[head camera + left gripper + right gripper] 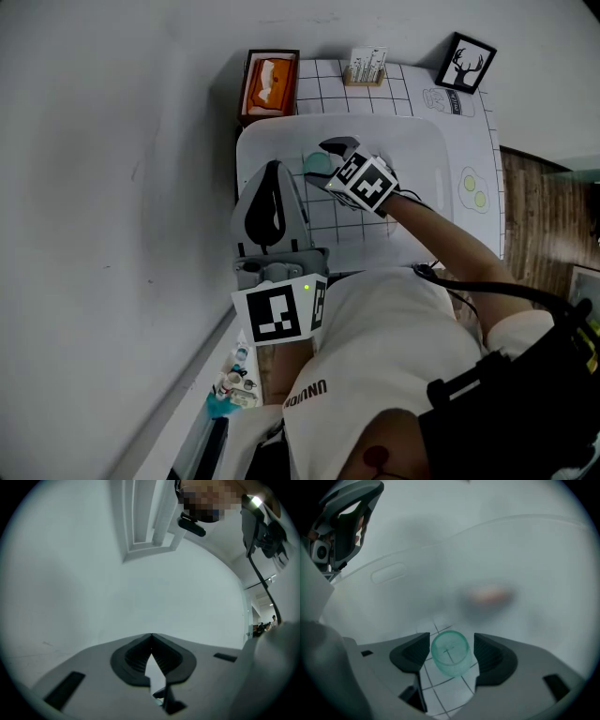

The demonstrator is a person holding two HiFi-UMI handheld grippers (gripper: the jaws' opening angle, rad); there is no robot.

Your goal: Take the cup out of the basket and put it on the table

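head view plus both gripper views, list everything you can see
cup: one, translucent green, inside the basket, between the right gripper's jaws
basket: one, translucent white, on the table
table: one, white cloth with black grid, against the wall
tissue box: one, orange in a brown holder, table's far left corner
card stand: one, light wood, table's far edge
framed picture: one, black frame with a deer head, table's far right corner
small clutter: count unclear, mixed colours, low beside the wall
left gripper: one, grey and black, jaws together, empty, held level facing the wall
right gripper: one, grey and black, jaws apart around the cup, pads not pressing
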